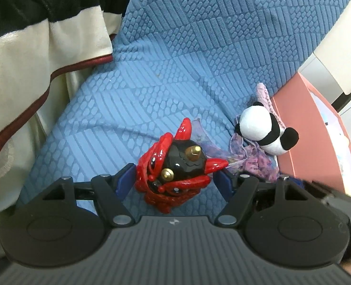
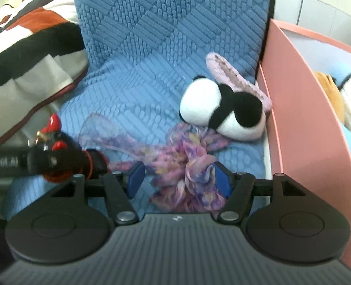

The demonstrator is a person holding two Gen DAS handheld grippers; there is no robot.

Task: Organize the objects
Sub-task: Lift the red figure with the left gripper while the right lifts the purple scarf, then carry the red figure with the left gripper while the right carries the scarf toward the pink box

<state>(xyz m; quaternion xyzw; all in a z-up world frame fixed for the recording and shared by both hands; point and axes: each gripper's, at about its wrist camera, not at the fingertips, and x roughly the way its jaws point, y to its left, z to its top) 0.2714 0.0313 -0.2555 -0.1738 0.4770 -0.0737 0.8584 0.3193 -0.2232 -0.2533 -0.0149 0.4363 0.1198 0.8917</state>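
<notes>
A glossy red and black figurine with gold studs stands on the blue textured cover. My left gripper is open, with its blue pads on either side of the figurine. A panda plush lies to the right on a purple floral scarf. In the right wrist view my right gripper is open around a bunch of the scarf. The panda lies beyond it, next to the pink bin. The figurine and the left gripper show at the left.
The pink bin stands at the right of the seat and holds a blue and orange plush. A striped cream, black and red blanket is heaped at the left and also shows in the right wrist view.
</notes>
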